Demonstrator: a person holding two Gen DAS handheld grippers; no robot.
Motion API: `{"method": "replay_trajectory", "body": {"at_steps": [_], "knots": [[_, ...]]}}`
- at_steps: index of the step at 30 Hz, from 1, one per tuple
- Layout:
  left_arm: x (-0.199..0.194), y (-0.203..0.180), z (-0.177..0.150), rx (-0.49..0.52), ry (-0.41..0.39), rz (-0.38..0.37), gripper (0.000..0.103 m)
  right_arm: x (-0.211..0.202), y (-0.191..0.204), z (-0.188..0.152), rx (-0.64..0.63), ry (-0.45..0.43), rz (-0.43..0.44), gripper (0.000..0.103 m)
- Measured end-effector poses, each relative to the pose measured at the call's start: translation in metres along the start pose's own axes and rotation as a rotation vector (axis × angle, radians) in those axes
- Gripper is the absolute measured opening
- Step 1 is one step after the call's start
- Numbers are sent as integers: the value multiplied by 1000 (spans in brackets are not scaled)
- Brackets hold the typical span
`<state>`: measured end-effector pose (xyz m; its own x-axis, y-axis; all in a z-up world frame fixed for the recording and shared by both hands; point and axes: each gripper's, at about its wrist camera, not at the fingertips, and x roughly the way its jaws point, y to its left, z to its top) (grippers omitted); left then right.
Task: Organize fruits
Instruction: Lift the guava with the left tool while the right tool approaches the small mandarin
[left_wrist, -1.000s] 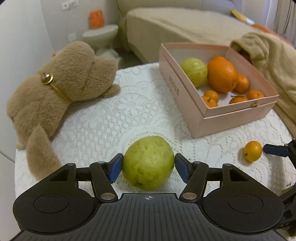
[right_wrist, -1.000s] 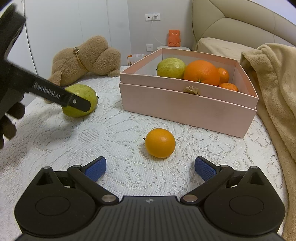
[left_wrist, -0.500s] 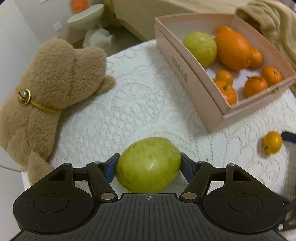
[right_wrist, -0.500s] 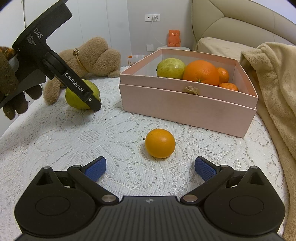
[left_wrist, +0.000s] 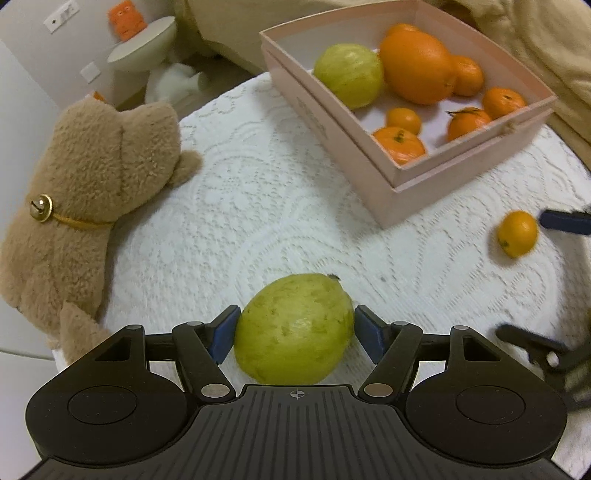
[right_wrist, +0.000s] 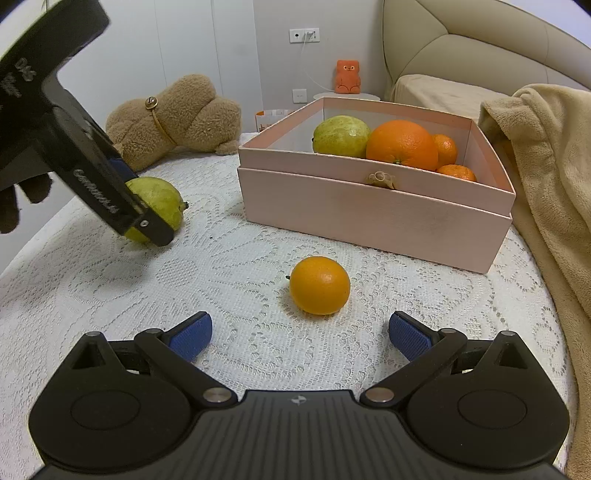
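A green guava lies on the white lace cloth, also seen as the guava at the left of the right wrist view. My left gripper points steeply down over it, with its blue pads close on both sides and no squeeze visible. A small orange mandarin sits just ahead of my right gripper, which stands wide open and holds nothing. Beyond it, the pink box holds another guava, a large orange and several mandarins.
A brown plush toy lies along the table's left edge, close to the guava. A beige blanket hangs over the right side next to the box. A person's dark-gloved hand holds the left gripper. Bare lace cloth lies between the fruits.
The left gripper tipped further downward and sank around the guava, and its jaws widened, so the fruit now fills the gap. The right gripper and the mandarin stayed still.
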<state>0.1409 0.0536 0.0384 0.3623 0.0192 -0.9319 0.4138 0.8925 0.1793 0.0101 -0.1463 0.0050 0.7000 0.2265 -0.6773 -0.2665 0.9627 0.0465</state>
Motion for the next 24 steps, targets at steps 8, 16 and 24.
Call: {"method": "replay_trajectory", "body": {"at_steps": [8,16,24], "knots": [[5,10,-4,-64,-76,-7,74,0,0,0,0,-1,-1,103],[-21,6,-56,-330,-470,-77,73,0,1,0,1,-1,-1,103],[-5,-1,-105,-505,-633,-131,73,0,1,0,0,-1,-3,103]]}}
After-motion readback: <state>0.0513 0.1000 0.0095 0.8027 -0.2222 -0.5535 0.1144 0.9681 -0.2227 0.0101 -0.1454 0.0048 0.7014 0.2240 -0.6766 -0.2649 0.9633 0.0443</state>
